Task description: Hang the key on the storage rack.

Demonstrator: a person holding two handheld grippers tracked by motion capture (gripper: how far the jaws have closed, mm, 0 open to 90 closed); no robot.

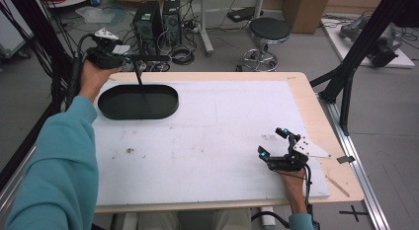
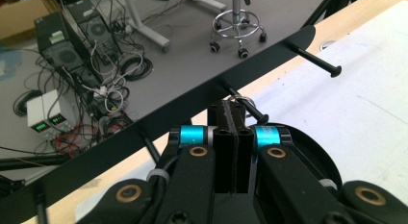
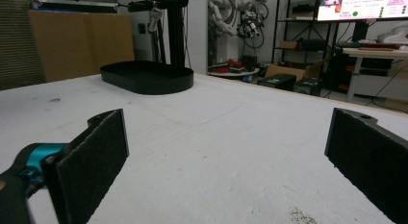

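Note:
My left gripper (image 1: 116, 56) hovers over the table's far left corner, shut on a flat black bar (image 1: 150, 57). A thin rod (image 1: 139, 78) hangs from the bar down toward a black oval tray (image 1: 168, 92). In the left gripper view my jaws (image 2: 231, 119) pinch the bar's (image 2: 159, 116) edge, and round-headed pegs (image 2: 315, 60) stick out of it. My right gripper (image 1: 272, 142) rests on the white mat near the right front, open and holding nothing. The right gripper view shows its pads (image 3: 94, 154) wide apart, with the tray (image 3: 146, 76) far ahead.
A white mat (image 1: 212, 131) covers the wooden table (image 1: 304, 92). Beyond the far edge stand computer towers (image 1: 148, 22), cables and a stool (image 1: 268, 35). Black frame legs (image 1: 356, 57) rise at the right.

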